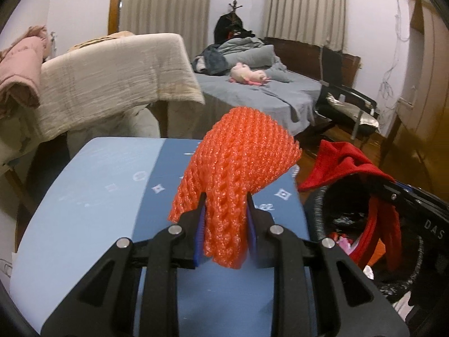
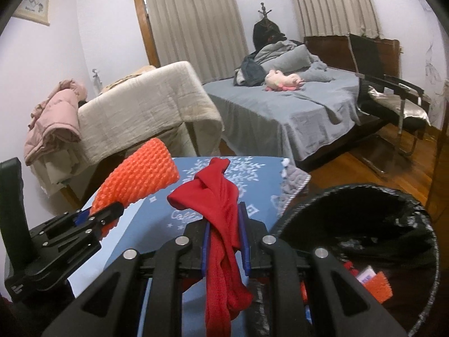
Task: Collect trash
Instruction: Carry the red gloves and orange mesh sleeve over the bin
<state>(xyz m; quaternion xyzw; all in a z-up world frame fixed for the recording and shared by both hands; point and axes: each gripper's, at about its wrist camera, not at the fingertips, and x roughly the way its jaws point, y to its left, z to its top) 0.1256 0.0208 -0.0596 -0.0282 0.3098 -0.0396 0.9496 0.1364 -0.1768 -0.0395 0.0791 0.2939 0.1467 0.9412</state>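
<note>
Between left fingers [image 1: 251, 210] — knobbly orange foam netting [image 1: 238, 165]

Left gripper [image 1: 226, 196]: black linkage body rising from 6 o'clock in its own wrist view, jaws drawn close and clamped on an orange foam net [image 1: 238, 163] that bulges toward 12 o'clock. Right gripper [image 2: 224, 210]: same build, jaws likewise narrow, pinching a red cloth [image 2: 221, 196] that droops toward 6 o'clock. In the right wrist view the left gripper lies at 9 o'clock, angled toward 2 o'clock.
</note>
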